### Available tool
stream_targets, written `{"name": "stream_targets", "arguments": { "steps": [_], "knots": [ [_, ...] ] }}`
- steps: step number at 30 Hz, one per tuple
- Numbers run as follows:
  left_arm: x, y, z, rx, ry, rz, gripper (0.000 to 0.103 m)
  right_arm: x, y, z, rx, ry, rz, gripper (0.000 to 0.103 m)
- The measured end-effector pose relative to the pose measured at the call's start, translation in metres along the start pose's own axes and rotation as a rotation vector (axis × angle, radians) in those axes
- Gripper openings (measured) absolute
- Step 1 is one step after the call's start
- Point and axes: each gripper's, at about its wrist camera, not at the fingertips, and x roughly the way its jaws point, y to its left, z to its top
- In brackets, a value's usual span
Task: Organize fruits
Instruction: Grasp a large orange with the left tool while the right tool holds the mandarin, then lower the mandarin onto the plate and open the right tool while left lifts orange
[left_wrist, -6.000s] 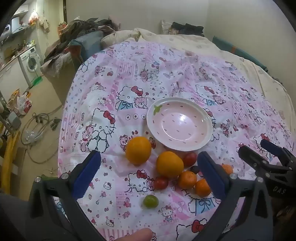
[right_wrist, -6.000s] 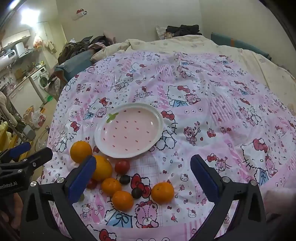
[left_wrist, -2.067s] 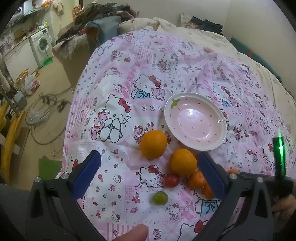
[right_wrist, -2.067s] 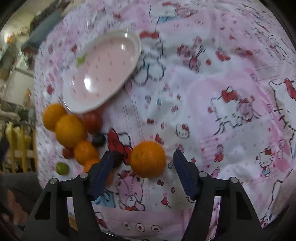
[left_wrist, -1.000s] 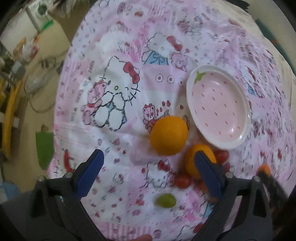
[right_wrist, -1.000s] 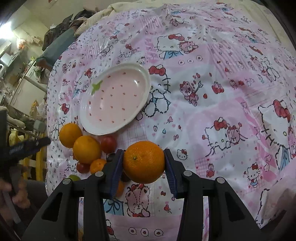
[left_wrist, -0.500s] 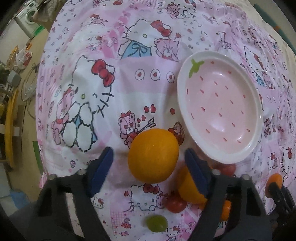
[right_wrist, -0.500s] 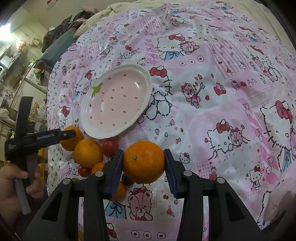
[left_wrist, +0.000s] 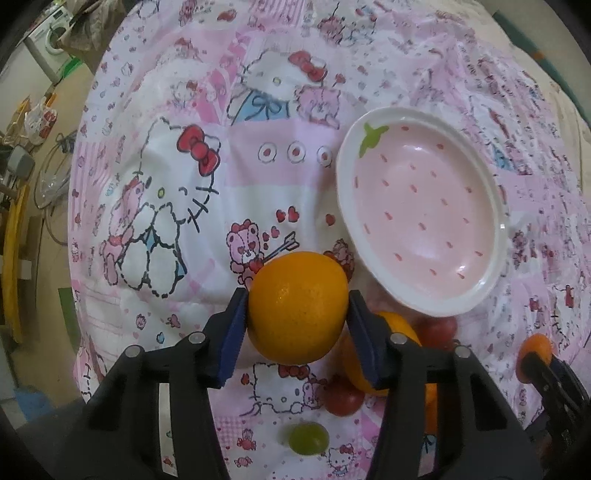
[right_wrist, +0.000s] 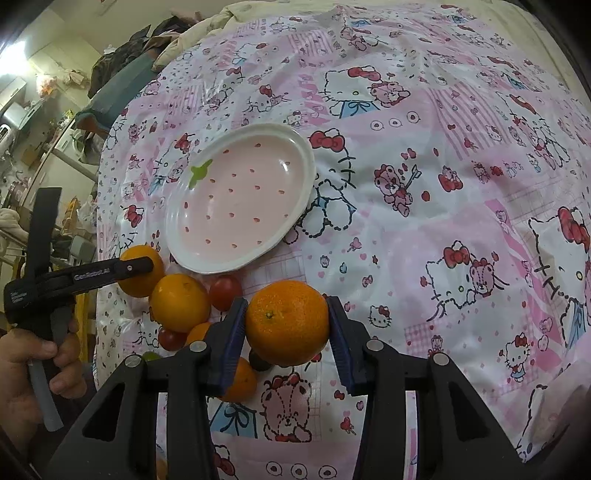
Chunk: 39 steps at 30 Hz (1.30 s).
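Small fruit pile (left_wrist: 373, 369) partly hidden behind left tool (left_wrist: 297, 308) & its arms, so exact count unclear. Left tool clamped on big smooth orange (left_wrist: 297, 307) near plate (left_wrist: 476, 295); right tool (right_wrist: 287, 322) clamped on pebbly orange w/ stem dot (right_wrist: 286, 322). Plate on bed cover (right_wrist: 443, 177), pink w/ strawberry print, white rim.

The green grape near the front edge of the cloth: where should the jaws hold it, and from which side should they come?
Grip the green grape across its short middle, coming straight down from above. It lies on its side, alone on the cloth, with free space left and right; the red tomato sits behind it. It looks small and soft, so close gently.
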Motion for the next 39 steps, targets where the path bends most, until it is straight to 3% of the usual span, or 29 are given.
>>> {"name": "stream_targets", "arguments": {
  "steps": [5, 11, 21, 31, 35, 39],
  "knots": [
    [-0.033, -0.001, -0.004, 0.044, -0.072, -0.014, 0.049, -0.008, -0.002, 0.006, -0.009, -0.023, 0.004, 0.045],
    [-0.061, -0.02, 0.018, 0.109, -0.152, -0.038, 0.048, -0.018, -0.001, 0.033, -0.031, -0.069, 0.021, 0.045],
    [-0.054, -0.044, 0.059, 0.194, -0.222, -0.026, 0.049, 0.005, 0.001, 0.085, -0.076, -0.095, 0.044, 0.045],
    [-0.032, -0.028, 0.077, 0.135, -0.187, -0.045, 0.049, 0.073, 0.011, 0.126, -0.119, 0.017, 0.131, 0.045],
    [-0.03, -0.022, 0.079, 0.118, -0.177, -0.046, 0.049, 0.104, 0.021, 0.131, -0.18, 0.07, 0.109, 0.045],
    [-0.027, -0.019, 0.08, 0.11, -0.169, -0.036, 0.049, 0.12, 0.025, 0.136, -0.222, 0.065, 0.051, 0.045]
  ]
}}
